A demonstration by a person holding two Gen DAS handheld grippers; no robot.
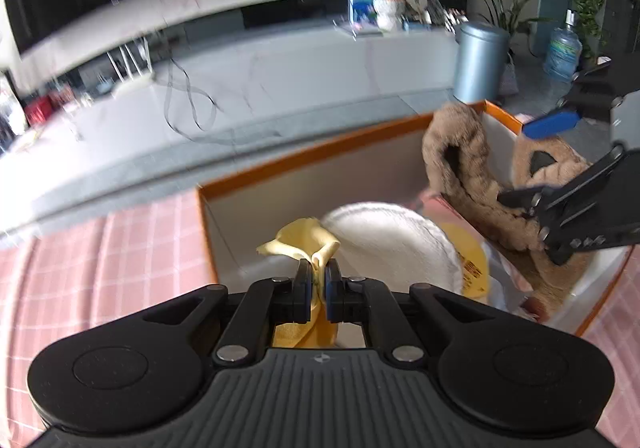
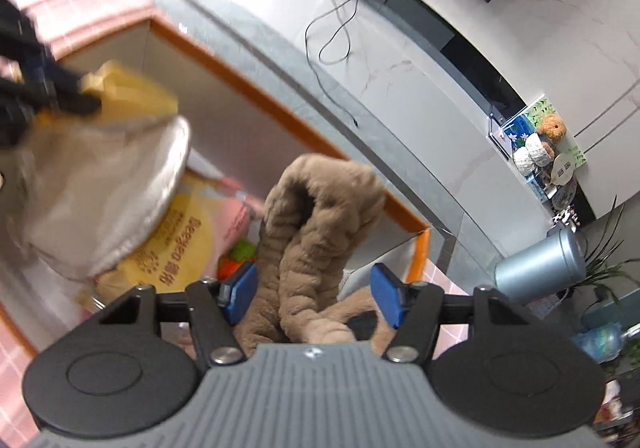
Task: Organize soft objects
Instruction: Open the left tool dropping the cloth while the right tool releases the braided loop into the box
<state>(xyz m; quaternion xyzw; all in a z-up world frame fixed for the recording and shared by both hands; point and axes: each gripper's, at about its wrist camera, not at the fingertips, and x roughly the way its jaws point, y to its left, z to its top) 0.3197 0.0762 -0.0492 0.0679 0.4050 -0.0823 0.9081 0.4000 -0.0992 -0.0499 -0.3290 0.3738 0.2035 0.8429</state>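
Observation:
My left gripper (image 1: pixel 318 280) is shut on the yellow part (image 1: pixel 300 240) of a soft toy whose white plush round body (image 1: pixel 388 236) hangs over the orange-rimmed white box (image 1: pixel 304 164). My right gripper (image 2: pixel 316 294) is open, its blue pads either side of a brown plush toy (image 2: pixel 316 216) that stands in the box; it touches no pad clearly. The same brown toy (image 1: pixel 460 164) and the right gripper (image 1: pixel 532 168) show at the right of the left wrist view. The white-and-yellow toy (image 2: pixel 116 184) shows blurred at the left of the right wrist view.
The box (image 2: pixel 280 116) holds a yellow printed pack (image 2: pixel 180 244), a pink item (image 2: pixel 236 220) and a green-orange toy (image 2: pixel 236 258). It sits on a pink checked cloth (image 1: pixel 100 268). Behind are a grey marble ledge (image 1: pixel 280 68) with cables and a metal bin (image 1: pixel 480 60).

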